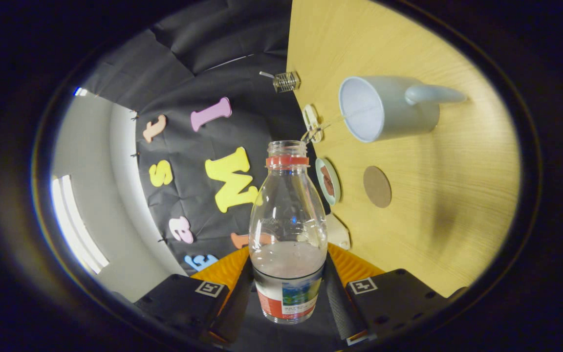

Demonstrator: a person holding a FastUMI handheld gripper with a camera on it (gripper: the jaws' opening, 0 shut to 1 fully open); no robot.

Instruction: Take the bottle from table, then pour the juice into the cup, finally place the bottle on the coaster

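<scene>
A clear plastic bottle (288, 215) with a red neck ring, no cap and a coloured label sits between my fingers. My gripper (289, 291) is shut on its lower body. A little pale pinkish juice lies near the bottle's base. The view is rolled, so the wooden table (438, 220) stands to the right of the bottle. Beyond the bottle's mouth is a grey-blue cup (389, 108) with its opening facing the bottle. A thin stream (333, 122) runs from the mouth into the cup. A round brown coaster (377, 186) lies on the table beside the bottle's neck.
A small round teal-rimmed dish (328, 181) sits at the table edge between the bottle and the coaster. A white clip (311, 122) and a metal spring-like piece (286, 81) are at the table edge further on. A pale tag (338, 232) lies nearer my fingers.
</scene>
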